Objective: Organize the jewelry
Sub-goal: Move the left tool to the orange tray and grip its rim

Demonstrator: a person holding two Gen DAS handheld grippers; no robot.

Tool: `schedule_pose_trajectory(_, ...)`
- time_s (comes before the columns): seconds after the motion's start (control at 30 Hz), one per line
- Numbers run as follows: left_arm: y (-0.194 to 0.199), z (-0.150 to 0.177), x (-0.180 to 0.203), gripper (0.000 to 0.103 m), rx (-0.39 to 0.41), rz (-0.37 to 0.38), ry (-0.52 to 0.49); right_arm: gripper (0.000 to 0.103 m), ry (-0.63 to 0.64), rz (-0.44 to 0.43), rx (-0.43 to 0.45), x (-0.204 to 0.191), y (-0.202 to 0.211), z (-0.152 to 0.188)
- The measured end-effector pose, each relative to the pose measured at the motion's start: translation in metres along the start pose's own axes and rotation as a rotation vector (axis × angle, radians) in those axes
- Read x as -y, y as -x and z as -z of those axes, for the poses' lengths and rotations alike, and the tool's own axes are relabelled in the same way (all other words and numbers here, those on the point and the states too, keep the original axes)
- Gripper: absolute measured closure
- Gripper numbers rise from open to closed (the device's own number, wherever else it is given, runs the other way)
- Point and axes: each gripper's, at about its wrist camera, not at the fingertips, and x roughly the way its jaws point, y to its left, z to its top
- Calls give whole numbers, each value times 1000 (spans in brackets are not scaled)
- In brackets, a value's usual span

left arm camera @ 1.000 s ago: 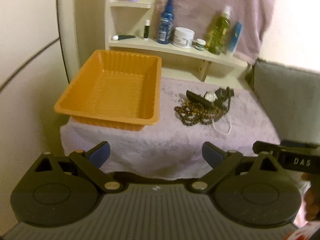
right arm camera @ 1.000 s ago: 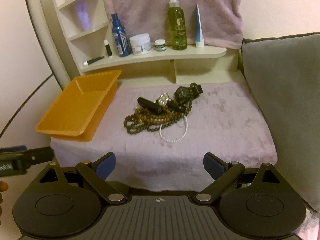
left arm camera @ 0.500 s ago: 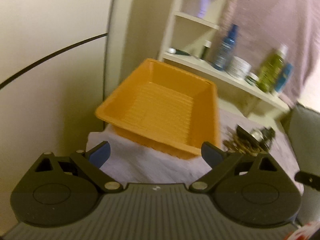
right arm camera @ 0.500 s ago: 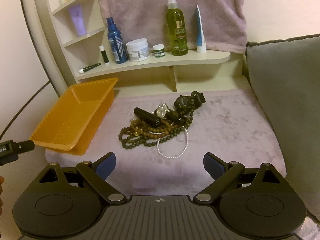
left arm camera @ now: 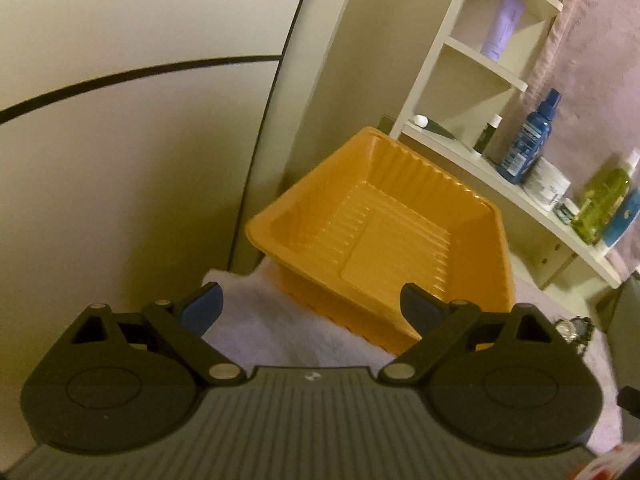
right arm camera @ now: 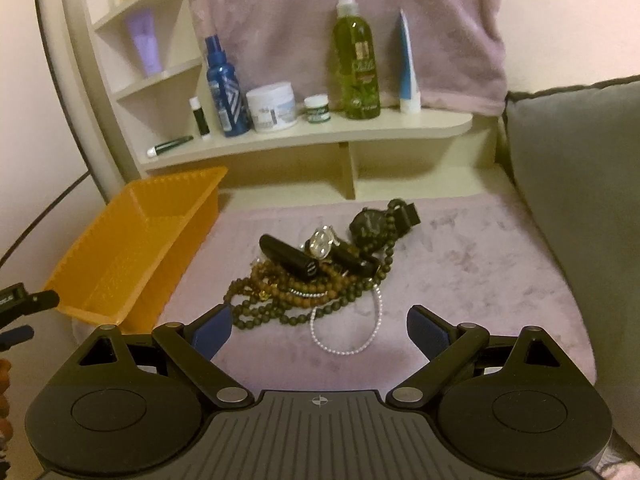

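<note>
the tray [right arm camera: 132, 248] was orange with ridges. the beads [right arm camera: 280, 292] were brown, the pearl string [right arm camera: 344, 340] white, the cloth [right arm camera: 460, 264] soft purple.

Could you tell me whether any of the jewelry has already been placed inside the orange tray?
No, the orange tray holds nothing, and the jewelry pile lies on the purple cloth beside it.

Home bedroom or bathroom corner, toiletry-lined shelf [right arm camera: 304, 136], draped towel [right arm camera: 344, 20], grey cushion [right arm camera: 576, 184]
</note>
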Motion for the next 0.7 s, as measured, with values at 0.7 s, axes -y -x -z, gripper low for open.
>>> schedule_pose_trajectory(0.7, -65, -7, 1, 31, 116, 35, -27, 9, -20, -16, -119, 0, -57, -15)
